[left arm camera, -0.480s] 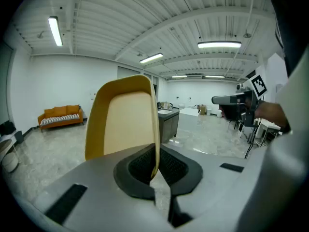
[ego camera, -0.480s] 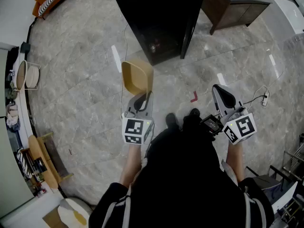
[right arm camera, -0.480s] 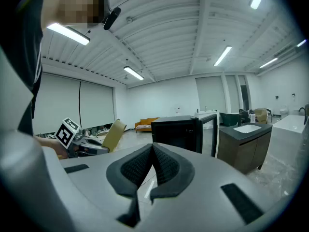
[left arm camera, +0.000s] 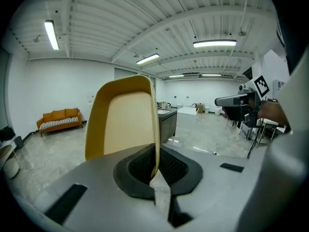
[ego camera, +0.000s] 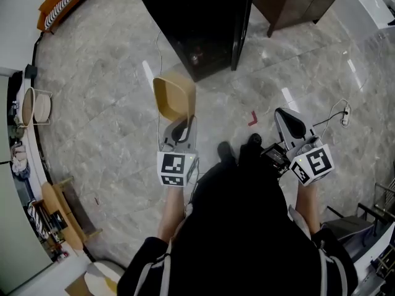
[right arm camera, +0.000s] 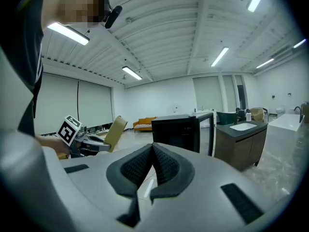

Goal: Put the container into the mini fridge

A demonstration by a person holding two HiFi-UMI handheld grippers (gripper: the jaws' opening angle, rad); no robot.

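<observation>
Tan container [ego camera: 174,96] between left tongs [ego camera: 180,129]

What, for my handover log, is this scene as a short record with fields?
container: tan, tilted, one wall pinched by the left gripper
right gripper: shut, nothing between the jaws
fridge: black, door open, ahead of both grippers
task: container not yet in fridge

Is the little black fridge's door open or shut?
Open. The black mini fridge has its door swung out to the side, showing the dark inside.
</observation>
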